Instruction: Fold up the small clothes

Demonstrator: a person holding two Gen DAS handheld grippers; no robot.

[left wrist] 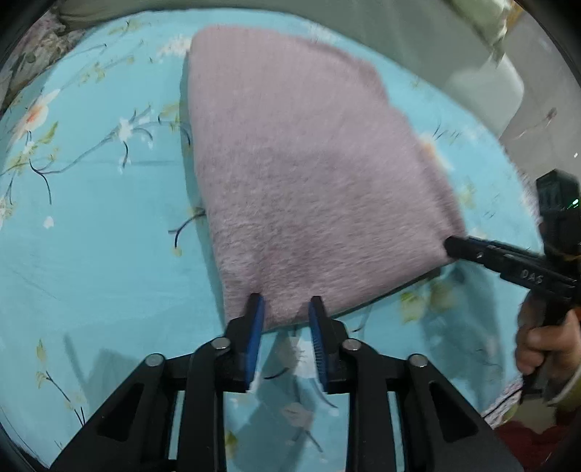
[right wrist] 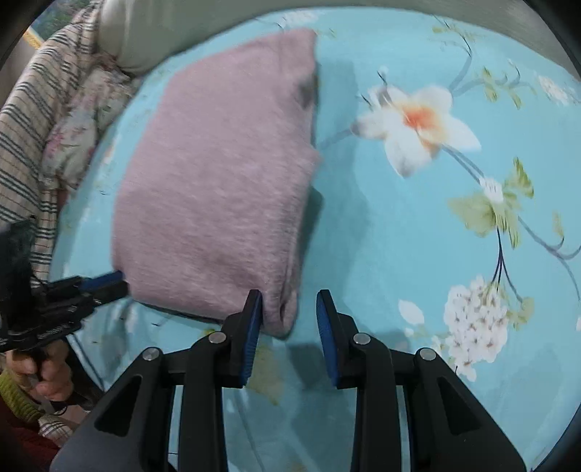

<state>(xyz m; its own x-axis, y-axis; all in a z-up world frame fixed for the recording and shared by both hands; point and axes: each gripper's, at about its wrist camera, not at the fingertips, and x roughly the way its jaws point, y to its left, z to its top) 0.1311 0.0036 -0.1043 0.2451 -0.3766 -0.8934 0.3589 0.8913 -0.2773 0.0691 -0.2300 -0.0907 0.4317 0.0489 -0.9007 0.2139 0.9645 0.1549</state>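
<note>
A fuzzy pink garment (left wrist: 301,170) lies folded on a blue floral sheet (left wrist: 98,225). My left gripper (left wrist: 286,303) is open at the garment's near edge, its blue pads (left wrist: 256,326) on either side of the hem. My right gripper (right wrist: 288,301) is open at the garment's (right wrist: 218,196) near right corner, with the corner between its fingers. The right gripper also shows in the left wrist view (left wrist: 457,247), touching the garment's right corner. The left gripper shows in the right wrist view (right wrist: 109,281) at the garment's left corner.
The sheet (right wrist: 417,236) carries large flower prints. A striped cloth (right wrist: 32,145) and a floral cloth (right wrist: 76,138) lie piled at the far left. A grey-green cushion (left wrist: 399,32) runs along the back edge.
</note>
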